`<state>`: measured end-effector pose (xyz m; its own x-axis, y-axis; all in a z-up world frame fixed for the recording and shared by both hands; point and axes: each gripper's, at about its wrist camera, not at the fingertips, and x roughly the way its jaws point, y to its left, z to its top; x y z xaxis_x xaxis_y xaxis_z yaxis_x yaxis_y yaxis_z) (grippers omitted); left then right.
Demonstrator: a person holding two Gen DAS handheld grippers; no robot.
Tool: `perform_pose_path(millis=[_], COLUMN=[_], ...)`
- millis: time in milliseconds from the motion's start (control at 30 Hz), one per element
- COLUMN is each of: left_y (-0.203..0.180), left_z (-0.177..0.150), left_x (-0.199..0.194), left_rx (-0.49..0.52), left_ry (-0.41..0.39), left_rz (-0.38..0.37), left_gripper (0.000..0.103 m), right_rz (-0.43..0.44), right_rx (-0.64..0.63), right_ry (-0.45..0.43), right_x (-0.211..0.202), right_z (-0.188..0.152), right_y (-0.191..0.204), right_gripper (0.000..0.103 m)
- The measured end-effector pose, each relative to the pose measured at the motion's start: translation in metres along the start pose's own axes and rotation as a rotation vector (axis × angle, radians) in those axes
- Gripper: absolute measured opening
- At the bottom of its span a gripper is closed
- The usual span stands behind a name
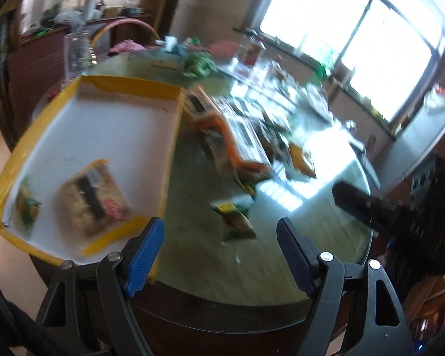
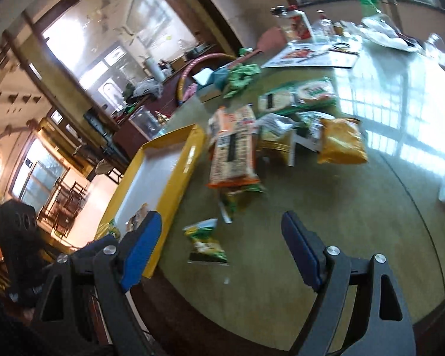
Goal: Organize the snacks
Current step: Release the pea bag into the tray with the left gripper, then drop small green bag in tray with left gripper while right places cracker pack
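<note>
Round table (image 2: 356, 207) cluttered; snack pile (image 2: 281, 130) beside yellow tray (image 1: 169, 136); both hand-held grippers spread, empty

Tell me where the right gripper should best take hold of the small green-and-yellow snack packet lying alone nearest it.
Probably across the narrow width of the small packet, coming from above. It lies flat on the table, apart from the pile, with bare surface on both long sides, and the right gripper is open.

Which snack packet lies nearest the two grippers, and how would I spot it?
Start at the yellow-edged tray on the round table. Just beside its near end lies a small green-and-yellow packet, alone on bare tabletop, apart from the snack pile farther back.
</note>
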<state>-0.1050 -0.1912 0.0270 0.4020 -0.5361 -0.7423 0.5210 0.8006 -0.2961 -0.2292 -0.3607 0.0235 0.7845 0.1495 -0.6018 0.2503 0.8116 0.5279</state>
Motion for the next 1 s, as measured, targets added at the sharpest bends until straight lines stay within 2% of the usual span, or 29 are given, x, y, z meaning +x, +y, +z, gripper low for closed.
perform_pose_path(millis=[133, 333, 433, 500, 567, 733, 1000], left_y=[-0.02, -0.039, -0.044, -0.044, -0.042, -0.034, -0.013], left_z=[-0.002, -0.004, -0.002, -0.002, -0.003, -0.006, -0.008], left_x=[0.016, 0.053, 0.078, 0.093, 0.098, 0.078, 0.042], left_rx=[0.077, 0.121, 0.141, 0.148, 0.145, 0.115, 0.024], left_ry=[0.041, 0.114, 0.163, 0.194, 0.203, 0.162, 0.12], left_rz=[0.053, 0.075, 0.108, 0.153, 0.17, 0.107, -0.019], left_gripper=[0.078, 0.076, 0.061, 0.041, 0.038, 0.032, 0.031], right_rz=[-0.021, -0.035, -0.036, -0.037, -0.032, -0.035, -0.017], right_rx=[0.017, 0.042, 0.06, 0.071, 0.071, 0.046, 0.018], right_ry=[-0.013, -0.014, -0.013, -0.004, -0.001, 0.003, 0.066], right_x=[-0.005, -0.015, -0.016, -0.015, -0.017, -0.013, 0.017], right_z=[0.001, -0.003, -0.006, -0.006, -0.008, -0.007, 0.002], right_y=[-0.019, -0.042, -0.05, -0.054, -0.054, -0.048, -0.027], right_gripper=[0.083, 0.083, 0.081, 0.078, 0.078, 0.078, 0.078])
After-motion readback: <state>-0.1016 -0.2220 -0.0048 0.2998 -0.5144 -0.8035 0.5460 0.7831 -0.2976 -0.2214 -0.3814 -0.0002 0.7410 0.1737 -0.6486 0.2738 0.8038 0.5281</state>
